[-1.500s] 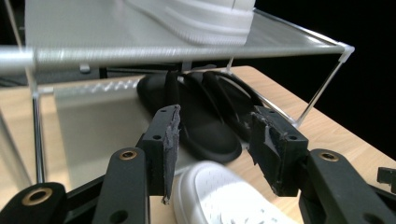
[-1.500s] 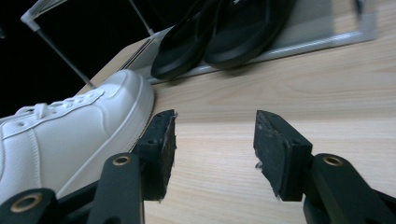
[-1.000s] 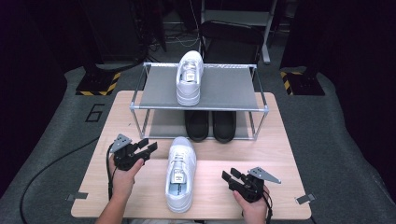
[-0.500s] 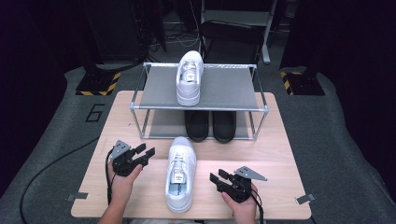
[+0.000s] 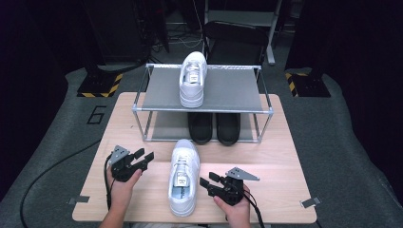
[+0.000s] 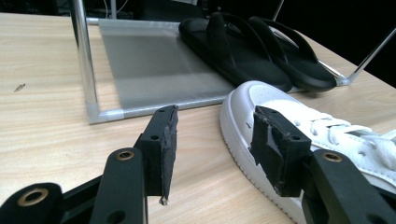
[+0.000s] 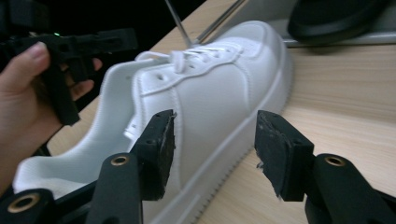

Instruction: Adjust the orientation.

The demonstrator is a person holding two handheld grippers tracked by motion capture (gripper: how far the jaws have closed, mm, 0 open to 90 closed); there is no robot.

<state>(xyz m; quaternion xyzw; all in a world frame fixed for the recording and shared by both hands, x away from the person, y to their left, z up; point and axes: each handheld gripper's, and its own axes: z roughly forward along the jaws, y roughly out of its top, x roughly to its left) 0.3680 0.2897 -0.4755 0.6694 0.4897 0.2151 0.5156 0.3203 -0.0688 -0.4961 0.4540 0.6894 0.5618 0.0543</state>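
Two tools flank one white sneaker on the surface, and neither grips it.

Your right tool (image 5: 212, 183) sits just right of the white sneaker (image 5: 183, 175) near its heel end; its jaws have just been opening and now stand wide, with the shoe's side wall ahead of them in the right gripper view and nothing pressed between the pads; your left tool (image 5: 142, 156) hangs just left of the sneaker's toe, jaws likewise wide and empty, the toe showing behind its right jaw in the left gripper view; beyond both tools stands the metal rack (image 5: 266, 110), with a second white sneaker (image 5: 192, 84) on its top shelf and a pair of black sandals (image 5: 214, 127) underneath; the sneaker between your tools lies flat on the surface (image 5: 285, 161), toe toward the rack.
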